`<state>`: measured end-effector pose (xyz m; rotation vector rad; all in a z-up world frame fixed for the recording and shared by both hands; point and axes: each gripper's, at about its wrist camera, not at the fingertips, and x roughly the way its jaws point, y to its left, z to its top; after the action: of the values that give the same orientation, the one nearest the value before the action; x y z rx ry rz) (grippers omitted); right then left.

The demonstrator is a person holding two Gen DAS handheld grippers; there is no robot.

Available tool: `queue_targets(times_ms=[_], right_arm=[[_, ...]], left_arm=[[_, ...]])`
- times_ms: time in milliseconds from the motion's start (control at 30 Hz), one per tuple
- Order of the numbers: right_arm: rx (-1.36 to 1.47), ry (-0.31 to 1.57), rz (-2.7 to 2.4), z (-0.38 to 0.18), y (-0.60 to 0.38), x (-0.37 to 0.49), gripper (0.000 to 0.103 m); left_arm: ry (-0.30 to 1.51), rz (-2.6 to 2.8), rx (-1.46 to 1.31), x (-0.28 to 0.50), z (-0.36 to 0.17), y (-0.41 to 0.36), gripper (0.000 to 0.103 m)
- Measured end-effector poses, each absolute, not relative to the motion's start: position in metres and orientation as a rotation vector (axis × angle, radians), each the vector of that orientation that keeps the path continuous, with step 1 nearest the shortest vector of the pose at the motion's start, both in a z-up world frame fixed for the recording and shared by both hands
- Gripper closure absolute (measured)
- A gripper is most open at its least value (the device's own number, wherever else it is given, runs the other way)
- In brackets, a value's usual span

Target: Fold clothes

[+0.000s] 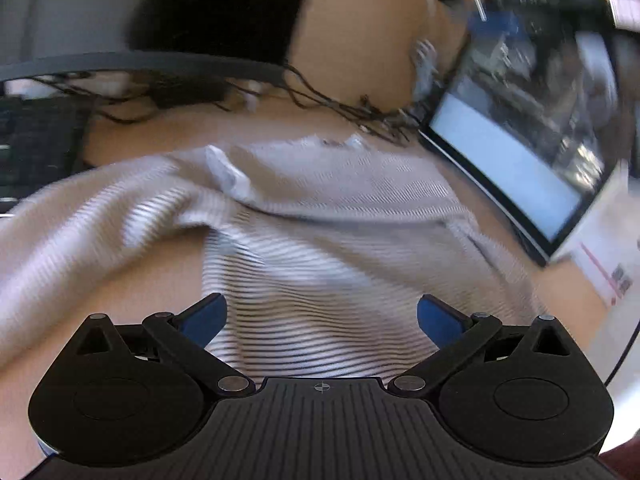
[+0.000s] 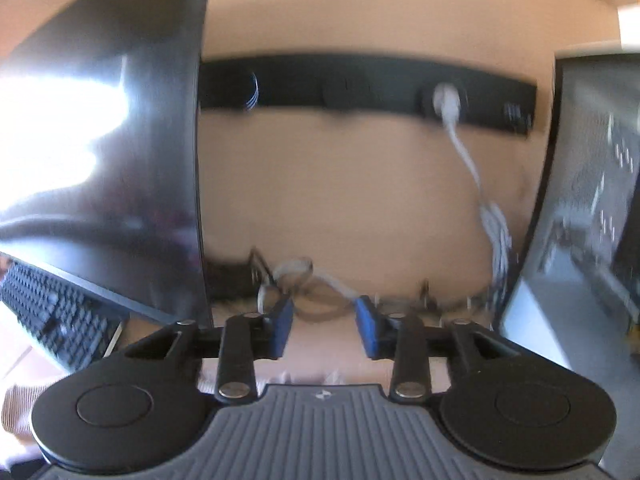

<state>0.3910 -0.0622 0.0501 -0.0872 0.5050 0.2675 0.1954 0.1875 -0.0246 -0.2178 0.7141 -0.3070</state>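
Clearly the beige knitted garment with fine dark stripes (image 1: pixel 312 240) lies spread but rumpled on the tan wooden table (image 1: pixel 132 276), between a black keyboard (image 1: pixel 36 148) at the far left and a tilted dark-framed monitor (image 1: pixel 516 152) at the right. One broad flap, perhaps a sleeve, trails off to the left, a ridge of cloth runs across the middle, and a small white label (image 1: pixel 232 176) shows near the top edge; blur hides whether any fold is already laid in. The left claw (image 1: pixel 320 320) hovers over the near striped part with its blue pads (image 1: pixel 208 320) spread wide and nothing between them. By its look the knit is light, soft and limp: it should drape and sag, stretch a little under a pull, and slide easily on the smooth table, so a pinch of only the top layer could drag the rest along. A sound hold would be on a hem, a shoulder seam or the end of the left flap, where the cloth is doubled and firmer. The right claw (image 2: pixel 324 328) points away at the wall with its cable rail (image 2: pixel 360 88); its blue pads stand partly apart and hold nothing, and only a sliver of striped cloth shows at that view's lower left edge.
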Motion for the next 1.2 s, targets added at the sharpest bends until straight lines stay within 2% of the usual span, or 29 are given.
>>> queue_targets(times_ms=[167,233,267,333,500,567,600,633,667,767,867,1133,1167,1200], right_arm=[[-0.184,0.585,0.303,0.002,-0.055,0.364,0.058],[-0.206,0.602,0.349,-0.007,-0.040,0.350,0.058],[-0.219,0.600,0.384,-0.009,-0.028,0.343,0.058],[-0.246,0.595,0.454,-0.012,-0.005,0.329,0.058],[-0.311,0.581,0.628,-0.021,0.053,0.294,0.056],[-0.350,0.566,0.703,-0.024,0.079,0.278,0.052],[-0.377,0.553,0.744,-0.026,0.093,0.269,0.052],[-0.411,0.536,0.771,-0.028,0.107,0.261,0.051],[-0.445,0.518,0.797,-0.031,0.121,0.253,0.051],[-0.536,0.466,0.852,-0.036,0.159,0.231,0.051],[-0.604,0.418,0.887,-0.044,0.194,0.215,0.045],[-0.593,0.316,0.899,-0.055,0.253,0.206,0.044],[-0.626,0.289,0.870,-0.057,0.258,0.204,0.046],[-0.632,0.278,0.847,-0.055,0.257,0.206,0.063]], left_arm=[[0.677,0.017,-0.346,0.166,0.000,0.274,0.000],[0.728,0.152,-0.375,0.162,-0.004,0.304,0.005],[0.762,0.204,-0.377,0.162,-0.009,0.316,0.011],[0.830,0.290,-0.386,0.163,-0.018,0.336,0.039],[0.883,0.277,-0.411,0.172,-0.030,0.345,0.041],[0.880,0.264,-0.383,0.178,-0.032,0.343,0.051],[0.878,0.255,-0.377,0.179,-0.033,0.345,0.070],[0.876,0.245,-0.375,0.178,-0.034,0.347,0.080],[0.874,0.235,-0.374,0.178,-0.035,0.350,0.085],[0.846,0.185,-0.386,0.174,-0.026,0.358,0.088],[0.799,0.121,-0.412,0.166,-0.009,0.366,0.089],[0.717,0.009,-0.492,0.157,0.033,0.370,0.089],[0.707,-0.002,-0.491,0.158,0.038,0.367,0.089],[0.696,-0.011,-0.485,0.160,0.042,0.363,0.089]])
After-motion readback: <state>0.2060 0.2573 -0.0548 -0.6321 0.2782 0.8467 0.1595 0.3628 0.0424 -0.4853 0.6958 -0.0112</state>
